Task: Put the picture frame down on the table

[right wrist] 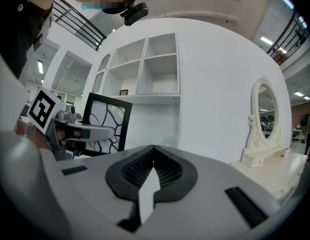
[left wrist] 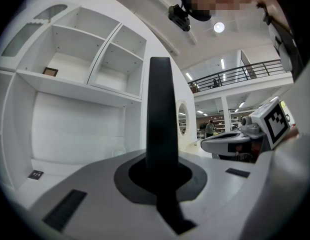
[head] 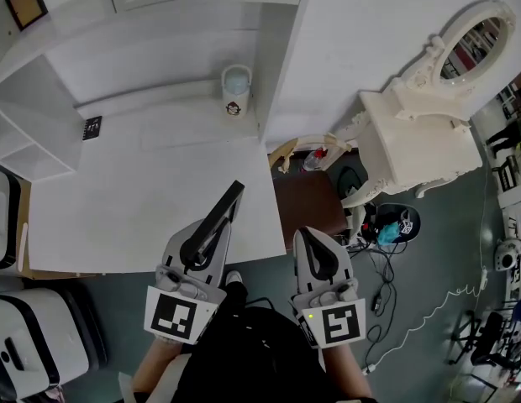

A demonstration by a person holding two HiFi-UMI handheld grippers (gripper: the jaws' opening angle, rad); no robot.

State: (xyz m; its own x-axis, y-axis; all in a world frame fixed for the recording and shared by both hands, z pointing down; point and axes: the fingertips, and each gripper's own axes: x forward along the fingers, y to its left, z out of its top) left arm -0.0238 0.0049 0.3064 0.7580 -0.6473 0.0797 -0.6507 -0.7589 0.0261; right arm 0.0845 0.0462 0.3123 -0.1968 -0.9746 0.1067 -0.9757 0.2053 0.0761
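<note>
My left gripper (head: 208,229) has its jaws clamped on the black picture frame (head: 228,203), which stands upright between them, over the near edge of the white desk (head: 134,200). Beside it, my right gripper (head: 314,240) has its jaws closed on nothing. Far beyond the jaws, a mug (head: 236,91) stands at the back of the desk.

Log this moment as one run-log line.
left gripper: shut on picture frame | picture frame: upright, over table front edge | right gripper: shut, empty

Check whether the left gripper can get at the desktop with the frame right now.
Probably yes. The left gripper, shut on the picture frame, is at the near edge of the desktop; the stretch ahead is bare, the cup and small tag stand far back.
</note>
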